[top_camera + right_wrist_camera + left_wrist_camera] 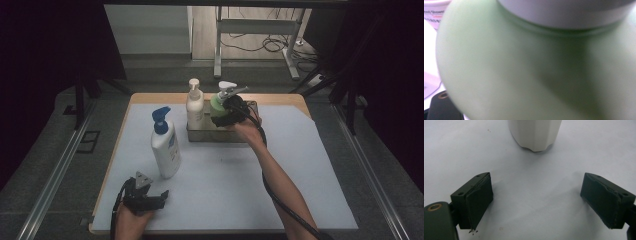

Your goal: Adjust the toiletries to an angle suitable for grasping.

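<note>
Right now the right gripper [222, 114] is clamped on the green pump bottle [218, 103], jaws set wide around its rounded body just below the white collar; in the right gripper view the green bottle [529, 75] sits pressed up against the camera, blurred. That bottle stands upright in the metal tray [197, 135], and just beyond the gripper's left side in the same tray is a cream pump bottle [194, 107], close beside the green one; whether they touch I cannot tell. Well apart, near the table's front edge, the left gripper [157, 199] rests on the white mat [220, 185] with its jaws spread wide and nothing between them; just ahead of those jaws stands a white bottle with a blue pump [165, 145], its base [535, 135] clear of both pads.
</note>
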Available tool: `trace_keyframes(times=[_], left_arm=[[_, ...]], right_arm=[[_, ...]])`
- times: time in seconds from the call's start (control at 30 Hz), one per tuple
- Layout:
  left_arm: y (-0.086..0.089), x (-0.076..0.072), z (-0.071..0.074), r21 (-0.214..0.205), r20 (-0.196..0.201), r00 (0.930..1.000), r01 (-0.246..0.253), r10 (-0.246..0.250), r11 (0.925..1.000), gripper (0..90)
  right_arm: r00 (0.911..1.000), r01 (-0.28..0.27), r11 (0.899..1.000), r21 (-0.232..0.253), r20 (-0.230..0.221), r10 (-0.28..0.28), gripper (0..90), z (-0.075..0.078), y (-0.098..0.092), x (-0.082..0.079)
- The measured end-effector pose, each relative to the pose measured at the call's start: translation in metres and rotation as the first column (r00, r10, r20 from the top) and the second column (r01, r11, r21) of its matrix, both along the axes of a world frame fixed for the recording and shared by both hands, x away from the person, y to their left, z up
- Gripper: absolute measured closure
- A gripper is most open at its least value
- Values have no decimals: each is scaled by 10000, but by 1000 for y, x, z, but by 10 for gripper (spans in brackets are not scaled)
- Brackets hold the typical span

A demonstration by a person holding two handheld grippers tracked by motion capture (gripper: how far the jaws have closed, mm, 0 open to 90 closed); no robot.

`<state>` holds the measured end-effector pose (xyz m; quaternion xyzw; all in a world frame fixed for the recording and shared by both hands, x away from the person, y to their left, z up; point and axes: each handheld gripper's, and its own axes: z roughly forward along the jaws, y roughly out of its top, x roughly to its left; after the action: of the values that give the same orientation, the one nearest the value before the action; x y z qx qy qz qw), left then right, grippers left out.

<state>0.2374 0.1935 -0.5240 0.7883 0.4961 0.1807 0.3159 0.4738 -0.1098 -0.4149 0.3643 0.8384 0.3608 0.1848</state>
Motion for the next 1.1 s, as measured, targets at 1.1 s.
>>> trace_keyframes(times=[1.1], left_arm=[[0, 0, 0, -5, 23, 10000, 3, -3, 10000, 105]], right_arm=[[9998, -191, 9958, 896, -7, 192, 69, 14, -19, -9]])
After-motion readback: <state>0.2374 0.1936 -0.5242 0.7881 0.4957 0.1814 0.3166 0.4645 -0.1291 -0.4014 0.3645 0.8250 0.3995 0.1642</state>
